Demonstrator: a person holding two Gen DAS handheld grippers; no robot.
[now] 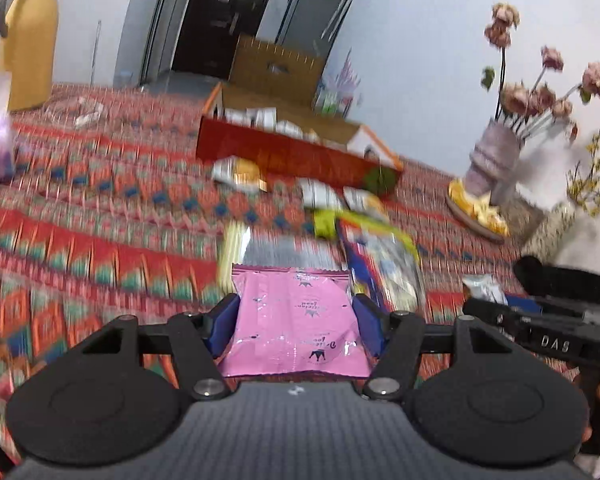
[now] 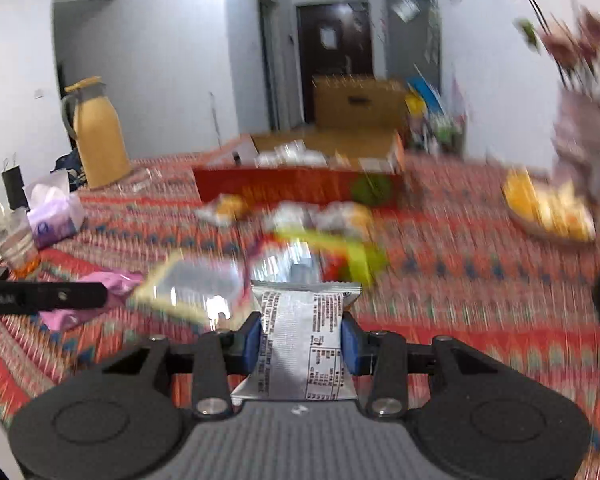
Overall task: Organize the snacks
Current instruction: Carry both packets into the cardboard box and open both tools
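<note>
Left hand-held gripper (image 1: 296, 326) clamped on a packet; right hand-held gripper (image 2: 302, 344) likewise.

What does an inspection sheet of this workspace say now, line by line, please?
Surface: table under a red patterned cloth.
Job's things: open red box with white packets inside; loose snack packets in front of it.
Clutter: yellow jug, tissue pack, flower vase, plate of yellow food.
Grippers: left gripper shut on pink packet; right gripper shut on silver packet.
Cables: nothing seen.
Surroundings: dark door, cardboard box on the floor, white walls.
</note>
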